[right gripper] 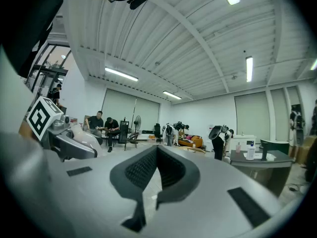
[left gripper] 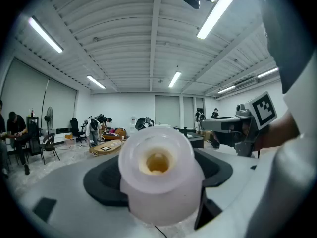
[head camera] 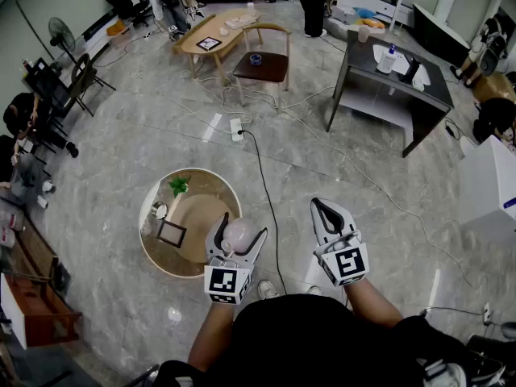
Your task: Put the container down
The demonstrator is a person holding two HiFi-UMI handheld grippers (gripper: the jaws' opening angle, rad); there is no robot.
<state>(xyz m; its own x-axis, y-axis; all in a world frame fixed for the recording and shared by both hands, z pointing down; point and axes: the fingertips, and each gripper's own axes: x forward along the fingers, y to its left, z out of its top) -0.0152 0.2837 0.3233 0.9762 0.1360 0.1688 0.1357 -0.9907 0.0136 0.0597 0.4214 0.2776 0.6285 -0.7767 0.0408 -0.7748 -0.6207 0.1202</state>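
The left tongs (head camera: 240, 227) stand wide, clamped on the pale, translucent container (head camera: 242, 235). Its open mouth faces back along the jaws. It is held in the air over the floor, just off the right edge of the round bench (head camera: 146, 216), which carries a small plant (head camera: 178, 185) and a dark frame (head camera: 171, 233). The right tongs (head camera: 326, 210) hang alongside, jaws together with nothing between them.

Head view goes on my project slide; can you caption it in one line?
Left claw grips a translucent container by the round table; right claw is shut and empty.
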